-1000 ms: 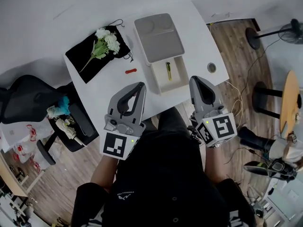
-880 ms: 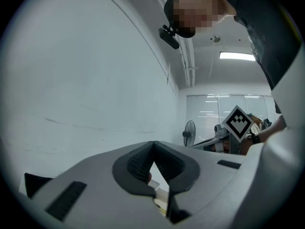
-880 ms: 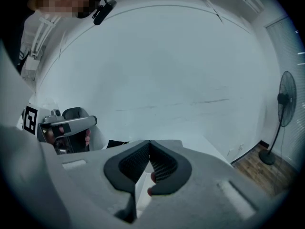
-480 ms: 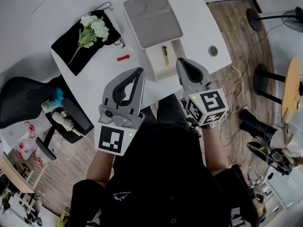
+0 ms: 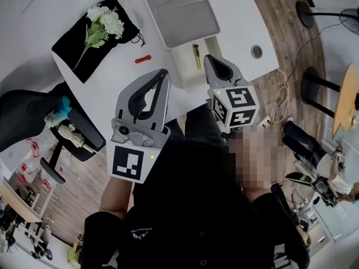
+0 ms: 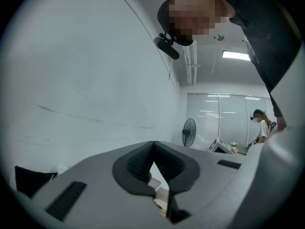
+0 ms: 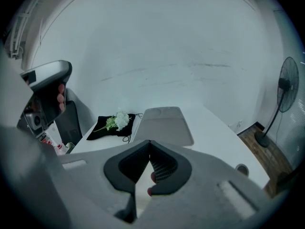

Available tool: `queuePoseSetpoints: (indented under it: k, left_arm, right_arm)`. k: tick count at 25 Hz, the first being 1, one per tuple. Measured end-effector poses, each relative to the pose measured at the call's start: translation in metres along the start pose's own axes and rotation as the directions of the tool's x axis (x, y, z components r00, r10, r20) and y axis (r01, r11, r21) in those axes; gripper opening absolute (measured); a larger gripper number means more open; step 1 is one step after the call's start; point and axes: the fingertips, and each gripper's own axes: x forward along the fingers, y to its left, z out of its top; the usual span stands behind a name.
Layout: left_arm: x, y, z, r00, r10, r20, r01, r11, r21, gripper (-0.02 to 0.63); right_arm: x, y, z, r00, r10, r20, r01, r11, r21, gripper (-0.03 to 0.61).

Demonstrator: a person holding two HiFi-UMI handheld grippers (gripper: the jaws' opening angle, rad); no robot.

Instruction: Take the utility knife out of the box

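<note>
Down comes the right gripper (image 5: 210, 61) toward the box (image 5: 180, 76), jaws together and empty; the left gripper (image 5: 162, 74) is closed too. The utility knife (image 5: 197, 56) lies inside the open end. Arriving closed, the right gripper could just shove the knife or knock the box.

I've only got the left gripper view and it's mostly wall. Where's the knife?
Observer: The head view shows the knife lying in the open part of the box.
Operator: Is the right gripper on it?
Observer: No. The right gripper is shut and empty, with its tip just right of the knife.
Operator: Anything else out there?
Observer: Flowers lie on a black bag, left of the box.
</note>
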Motion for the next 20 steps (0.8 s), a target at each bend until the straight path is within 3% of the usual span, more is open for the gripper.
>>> queuePoseSetpoints:
  k: [20]
  left_arm:
    - [0.012, 0.022, -0.008, 0.999, 0.04, -0.023, -0.04, 0.999, -0.02, 0.005]
  right_arm:
    - [0.074, -0.027, -0.061, 0.969, -0.061, -0.239, 0.068, 0.997, 0.023, 0.005]
